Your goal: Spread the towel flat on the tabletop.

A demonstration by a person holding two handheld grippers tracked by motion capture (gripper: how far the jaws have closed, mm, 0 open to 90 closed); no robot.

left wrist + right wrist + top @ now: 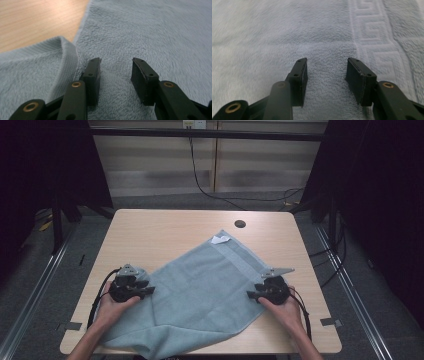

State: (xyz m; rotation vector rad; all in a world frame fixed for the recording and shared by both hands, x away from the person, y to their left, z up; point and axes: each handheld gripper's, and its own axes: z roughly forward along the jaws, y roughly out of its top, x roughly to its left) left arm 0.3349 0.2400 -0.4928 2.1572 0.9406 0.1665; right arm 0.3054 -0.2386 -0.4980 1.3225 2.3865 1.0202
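Both the left gripper [148, 290] and right gripper [251, 295] are hovering released over the pale blue towel [200, 290]; its white label [220, 239], unreadable, is lying beyond them.

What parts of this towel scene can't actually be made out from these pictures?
- The towel: its near edge runs off the bottom of the high view, so that corner is cut off.
- The white tag at the towel's far corner: too small in the high view to read.
- Left gripper and right gripper: the jaws stand apart over the cloth, but whether the pads touch it cannot be told.
- The table under the towel is hidden.
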